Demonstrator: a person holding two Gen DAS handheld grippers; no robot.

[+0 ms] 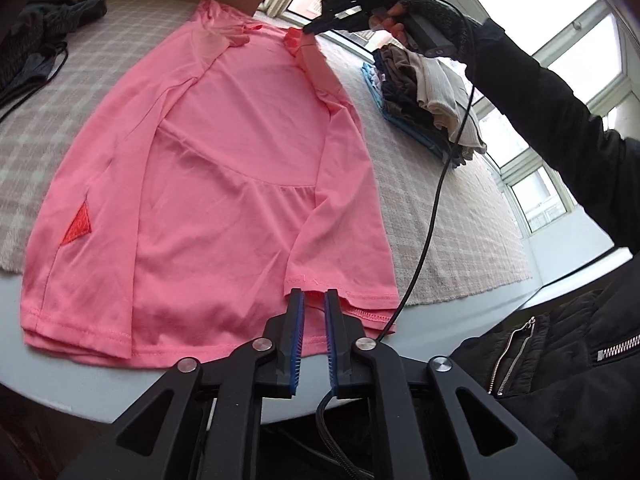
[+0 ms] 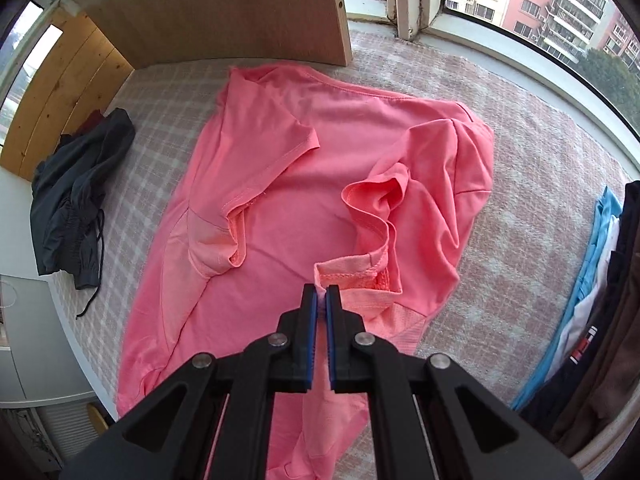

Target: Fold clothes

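Your left gripper (image 1: 314, 294) hangs at the near hem of the pink shirt (image 1: 224, 168), its jaws a little apart with nothing pinched between them. Your right gripper (image 2: 321, 292) is pressed together on a fold of that shirt's far edge, lifting it, while the rest of the shirt lies flat on the checked cloth (image 1: 432, 216) with both sides folded inward. Right of the shirt sits a stack of folded clothes (image 1: 424, 92), and left of it a dark garment (image 2: 76, 196) lies crumpled.
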